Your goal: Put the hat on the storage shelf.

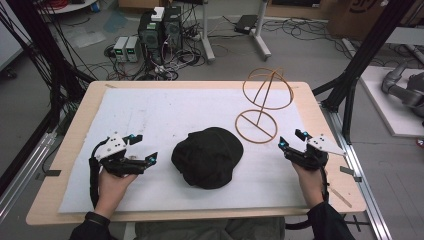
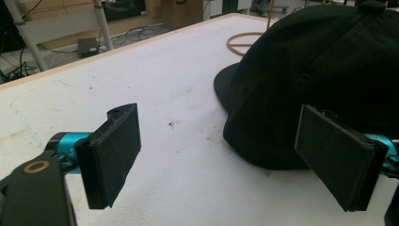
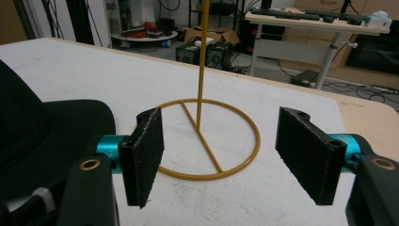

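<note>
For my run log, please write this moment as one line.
left gripper: open, beside cap | right gripper: open, near wire stand | cap: flat on white mat, untouched

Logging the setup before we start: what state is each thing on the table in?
Black fabric cap: lying crown up on the white mat, untouched.
Yellow wire hat stand: upright, bare.
Left gripper: open, beside the cap.
Right gripper: open, facing the stand's ring base.
</note>
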Demonstrator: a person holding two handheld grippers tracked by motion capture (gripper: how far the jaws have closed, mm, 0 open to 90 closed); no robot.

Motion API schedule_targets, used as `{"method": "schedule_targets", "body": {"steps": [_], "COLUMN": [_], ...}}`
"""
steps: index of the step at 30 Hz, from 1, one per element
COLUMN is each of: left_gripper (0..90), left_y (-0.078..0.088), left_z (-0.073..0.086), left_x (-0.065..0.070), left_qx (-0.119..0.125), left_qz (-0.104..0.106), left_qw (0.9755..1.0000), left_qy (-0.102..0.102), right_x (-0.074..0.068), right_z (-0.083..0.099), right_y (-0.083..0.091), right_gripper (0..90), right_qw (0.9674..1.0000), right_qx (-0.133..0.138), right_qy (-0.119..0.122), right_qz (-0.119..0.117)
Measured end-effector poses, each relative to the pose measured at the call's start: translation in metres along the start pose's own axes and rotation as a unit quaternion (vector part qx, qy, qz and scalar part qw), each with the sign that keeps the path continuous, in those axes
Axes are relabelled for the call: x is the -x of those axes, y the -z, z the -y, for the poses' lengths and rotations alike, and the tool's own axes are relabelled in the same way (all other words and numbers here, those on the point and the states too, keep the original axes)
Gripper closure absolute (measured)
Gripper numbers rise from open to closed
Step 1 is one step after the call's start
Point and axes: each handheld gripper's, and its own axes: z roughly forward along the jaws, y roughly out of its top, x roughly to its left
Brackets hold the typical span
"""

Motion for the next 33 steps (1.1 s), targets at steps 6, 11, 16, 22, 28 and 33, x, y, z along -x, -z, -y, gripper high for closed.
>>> {"method": "schedule_targets", "body": {"steps": [6,11,16,22,28,33], "left_gripper": [15.0,15.1,15.1,15.2,15.2,15.3], "left_y": [0.0,0.001,0.0,-0.002,-0.004,-0.004], "left_z": [0.001,0.001,0.001,0.0,0.0,0.0], "left_x": [-0.001,-0.003,-0.004,-0.004,-0.005,-0.006], "left_qx": [-0.001,-0.002,-0.003,-0.002,-0.003,-0.004], "left_qz": [-0.003,-0.006,-0.009,-0.009,-0.01,-0.011], "left_qw": [1.0,1.0,0.9999,1.0,0.9999,0.9999], "left_qy": [0.003,0.005,0.005,0.004,0.005,0.005], "right_x": [-0.003,-0.007,-0.011,-0.024,-0.044,-0.067], "right_z": [-0.001,-0.002,-0.004,-0.007,-0.012,-0.018], "right_y": [0.001,0.001,0.002,0.005,0.007,0.006], "right_gripper": [32.0,31.9,31.7,31.3,30.1,29.3], "right_qw": [1.0,0.9999,0.9997,0.999,0.9968,0.9929], "right_qx": [0.002,0.005,0.009,0.014,0.018,0.019], "right_qy": [0.0,0.003,0.008,0.012,0.019,0.026], "right_qz": [-0.004,-0.012,-0.02,-0.04,-0.076,-0.114]}}
